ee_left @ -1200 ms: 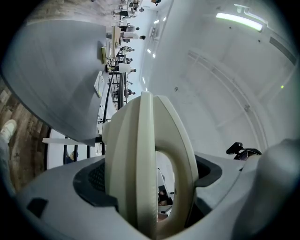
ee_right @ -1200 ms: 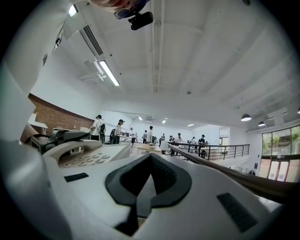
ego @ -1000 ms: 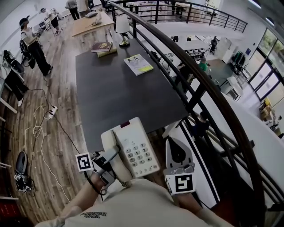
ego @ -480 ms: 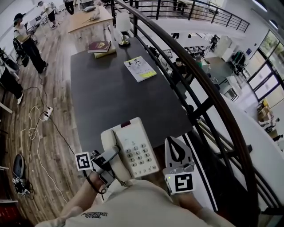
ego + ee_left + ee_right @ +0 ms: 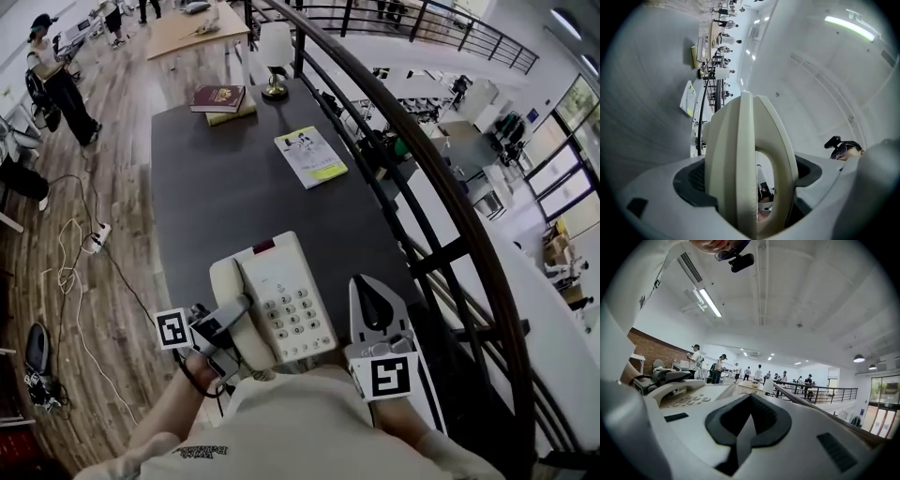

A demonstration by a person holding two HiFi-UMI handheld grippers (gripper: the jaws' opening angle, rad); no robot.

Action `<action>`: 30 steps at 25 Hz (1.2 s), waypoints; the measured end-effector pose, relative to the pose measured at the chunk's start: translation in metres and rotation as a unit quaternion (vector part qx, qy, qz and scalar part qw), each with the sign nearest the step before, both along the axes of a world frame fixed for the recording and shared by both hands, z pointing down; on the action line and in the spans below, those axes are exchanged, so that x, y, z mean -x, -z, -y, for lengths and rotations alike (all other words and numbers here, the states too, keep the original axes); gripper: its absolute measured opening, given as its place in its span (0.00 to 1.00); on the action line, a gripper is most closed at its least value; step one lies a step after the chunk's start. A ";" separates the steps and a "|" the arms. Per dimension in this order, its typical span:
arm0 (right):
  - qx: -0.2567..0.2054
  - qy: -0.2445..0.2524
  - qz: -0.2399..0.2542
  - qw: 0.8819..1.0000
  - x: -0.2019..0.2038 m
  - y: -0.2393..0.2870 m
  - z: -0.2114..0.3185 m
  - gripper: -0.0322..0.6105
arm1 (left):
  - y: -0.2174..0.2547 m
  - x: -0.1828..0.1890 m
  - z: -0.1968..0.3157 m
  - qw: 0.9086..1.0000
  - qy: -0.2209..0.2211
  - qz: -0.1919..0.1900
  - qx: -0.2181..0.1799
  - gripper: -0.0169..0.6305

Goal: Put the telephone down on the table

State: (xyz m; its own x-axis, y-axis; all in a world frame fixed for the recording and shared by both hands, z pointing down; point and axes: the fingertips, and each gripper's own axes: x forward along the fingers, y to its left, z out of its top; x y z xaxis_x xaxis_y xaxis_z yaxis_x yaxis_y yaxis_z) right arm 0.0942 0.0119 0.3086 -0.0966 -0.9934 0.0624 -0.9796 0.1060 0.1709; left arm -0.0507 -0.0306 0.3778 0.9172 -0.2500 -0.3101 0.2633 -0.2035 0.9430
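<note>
Gripping the telephone (image 5: 281, 300) by its handset side with the left gripper (image 5: 232, 317) clamped tight over the near edge of the table (image 5: 234, 178), holding the right gripper (image 5: 368, 292) pinched together and empty just off that edge, risking the base tipping off the table if let go short.

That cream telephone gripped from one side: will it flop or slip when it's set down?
The telephone looks like hard, smooth plastic, so it is probably stiff but a little slippery. The left gripper clamps it only at the handset side, so it may tip toward the keypad. The handset could perhaps come loose if jolted.
</note>
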 end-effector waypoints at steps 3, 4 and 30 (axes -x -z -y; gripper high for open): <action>0.005 0.012 0.006 1.000 0.006 0.000 0.021 0.05 | 0.003 0.004 0.018 1.000 0.012 0.004 -0.006 0.74; 0.008 0.017 0.008 1.000 0.009 -0.001 0.027 0.05 | 0.004 0.007 0.024 1.000 0.017 0.007 -0.010 0.74; 0.048 0.128 0.031 0.990 0.007 -0.054 0.169 0.05 | -0.041 0.009 0.123 0.987 0.144 0.043 0.066 0.74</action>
State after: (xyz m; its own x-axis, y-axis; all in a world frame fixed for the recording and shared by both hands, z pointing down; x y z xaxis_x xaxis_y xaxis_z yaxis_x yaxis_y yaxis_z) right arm 0.0875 -0.1570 0.3622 -0.3514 -0.9255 0.1412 -0.9266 0.3653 0.0887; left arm -0.0601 -0.1536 0.4184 0.8245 -0.5362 -0.1810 0.1295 -0.1325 0.9827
